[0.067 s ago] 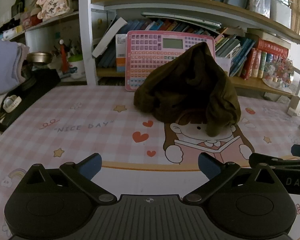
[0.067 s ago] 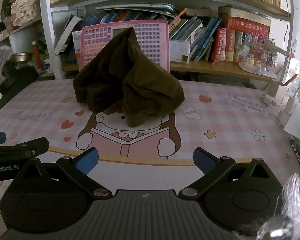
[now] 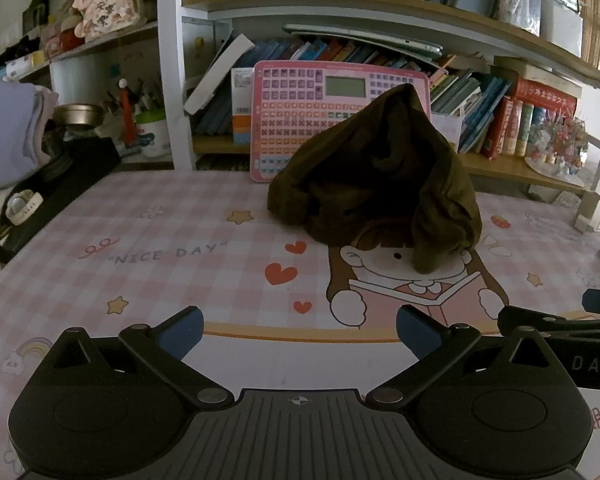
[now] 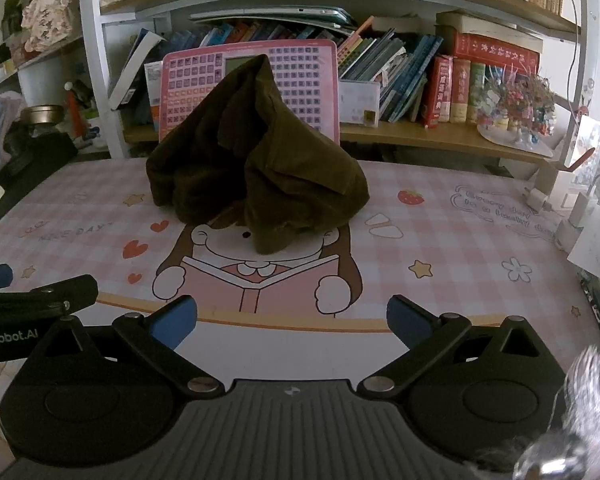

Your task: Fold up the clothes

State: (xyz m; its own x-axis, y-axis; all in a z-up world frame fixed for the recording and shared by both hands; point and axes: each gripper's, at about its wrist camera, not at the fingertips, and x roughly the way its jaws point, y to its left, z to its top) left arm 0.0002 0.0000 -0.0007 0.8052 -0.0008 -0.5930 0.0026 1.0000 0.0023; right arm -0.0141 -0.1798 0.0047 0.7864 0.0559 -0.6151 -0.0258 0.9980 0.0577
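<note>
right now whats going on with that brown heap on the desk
A person holds a two-finger gripper in each hand, set to fold clothes. The dark brown garment sits crumpled in a peaked heap on the pink cartoon desk mat, in front of a pink keyboard toy. The left gripper and right gripper are both open and empty, near the front edge, short of the cloth. No fold has begun.

Dim, backlit pictures with daylight glare at the right edge, strong fisheye bending, and a blurred lower-right corner.
</note>
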